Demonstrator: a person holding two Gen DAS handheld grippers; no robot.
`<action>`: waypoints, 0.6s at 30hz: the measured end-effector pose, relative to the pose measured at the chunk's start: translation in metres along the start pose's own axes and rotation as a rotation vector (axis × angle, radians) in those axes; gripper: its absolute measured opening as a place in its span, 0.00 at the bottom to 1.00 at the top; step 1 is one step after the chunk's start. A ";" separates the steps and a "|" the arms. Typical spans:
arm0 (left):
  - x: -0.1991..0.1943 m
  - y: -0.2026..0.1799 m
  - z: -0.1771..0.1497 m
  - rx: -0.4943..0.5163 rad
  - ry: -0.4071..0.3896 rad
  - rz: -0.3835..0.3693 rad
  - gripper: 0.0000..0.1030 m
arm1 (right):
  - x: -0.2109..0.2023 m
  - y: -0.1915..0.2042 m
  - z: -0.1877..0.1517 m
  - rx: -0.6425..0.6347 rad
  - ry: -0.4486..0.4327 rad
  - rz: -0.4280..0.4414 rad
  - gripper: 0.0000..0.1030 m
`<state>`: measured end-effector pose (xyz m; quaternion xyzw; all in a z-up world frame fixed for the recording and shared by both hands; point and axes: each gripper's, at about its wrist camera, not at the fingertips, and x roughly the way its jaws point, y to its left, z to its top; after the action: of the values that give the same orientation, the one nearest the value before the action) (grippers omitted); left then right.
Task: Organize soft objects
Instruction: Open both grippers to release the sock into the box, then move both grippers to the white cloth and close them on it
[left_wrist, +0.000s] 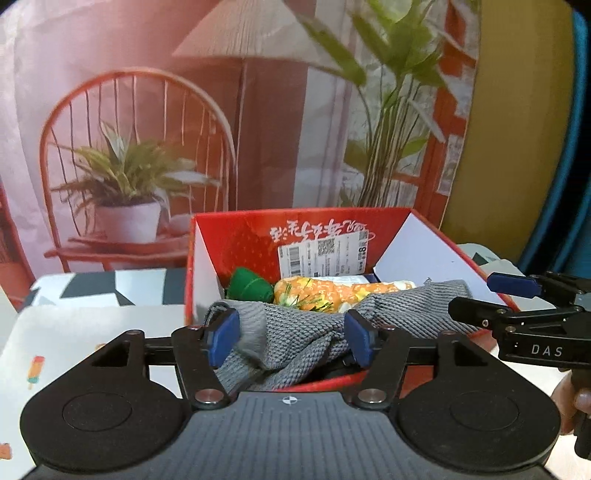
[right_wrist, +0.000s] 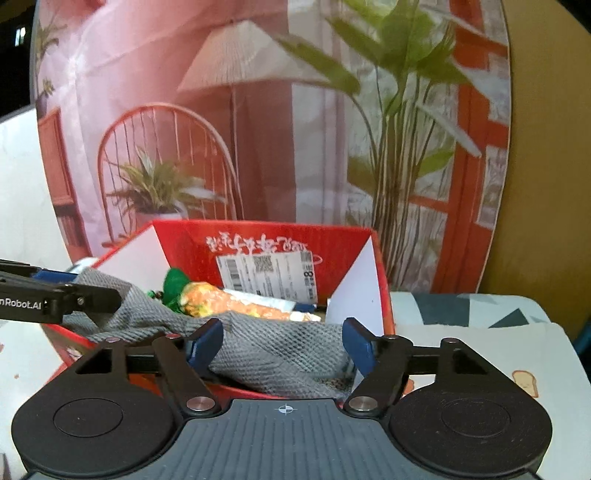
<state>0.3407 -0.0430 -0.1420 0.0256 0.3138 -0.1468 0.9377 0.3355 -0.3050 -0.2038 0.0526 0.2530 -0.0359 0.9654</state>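
Note:
A grey knitted cloth (left_wrist: 295, 332) lies draped over the front of an open red cardboard box (left_wrist: 236, 229). My left gripper (left_wrist: 291, 334) is open, its blue pads on either side of the cloth's near fold. My right gripper (right_wrist: 282, 341) is open too, with the same cloth (right_wrist: 280, 350) between its pads at the box's (right_wrist: 266, 236) front right. Deeper in the box lie an orange patterned plush carrot (left_wrist: 332, 291) and a green soft piece (left_wrist: 251, 286). The right gripper also shows at the right of the left wrist view (left_wrist: 491, 299).
The box stands on a table with a white patterned cover (left_wrist: 74, 339). A printed backdrop with a chair, lamp and plants hangs close behind the box. A shipping label (left_wrist: 325, 253) is stuck on the box's inner back wall. A yellow wall is at the right.

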 end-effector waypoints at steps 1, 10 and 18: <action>-0.008 0.000 -0.002 0.001 -0.008 -0.005 0.65 | -0.006 0.002 -0.001 0.001 -0.010 0.005 0.70; -0.072 0.006 -0.055 -0.021 -0.005 -0.052 0.66 | -0.063 0.029 -0.038 0.026 -0.067 0.088 0.75; -0.097 0.022 -0.122 -0.153 0.068 -0.042 0.66 | -0.096 0.060 -0.097 0.004 0.004 0.157 0.73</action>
<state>0.2026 0.0205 -0.1831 -0.0477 0.3560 -0.1411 0.9226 0.2103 -0.2300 -0.2354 0.0742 0.2498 0.0392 0.9647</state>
